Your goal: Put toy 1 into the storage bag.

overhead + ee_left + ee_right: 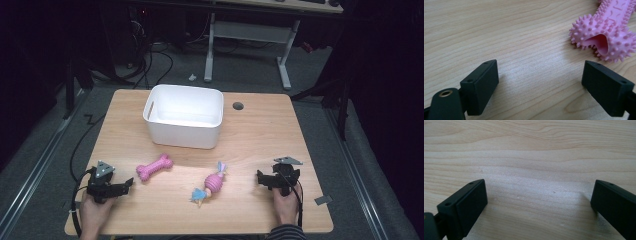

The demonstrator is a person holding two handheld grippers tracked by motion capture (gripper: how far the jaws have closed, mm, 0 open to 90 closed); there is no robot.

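the left gripper is held spread and empty just beside the spiky pink bone toy, while the right gripper is held equally spread, well apart on that toy's far side, past the pink candy-shaped toy.

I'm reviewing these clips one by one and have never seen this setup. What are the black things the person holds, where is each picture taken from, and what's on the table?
No robot here: a person sits at a wooden table holding a hand-held claw in each hand. The high view looks down from above the person's side; the left claw is at its lower left, the right claw at its lower right.

The other two pictures come from cameras riding on the claws, looking out between their black jaws. Both claws are open and hold nothing.

On the table lie a white bin, a pink spiky bone toy and a pink, candy-shaped toy with blue ends. The left gripper view shows the bone toy just ahead of its jaws; the right gripper view looks at bare wood.
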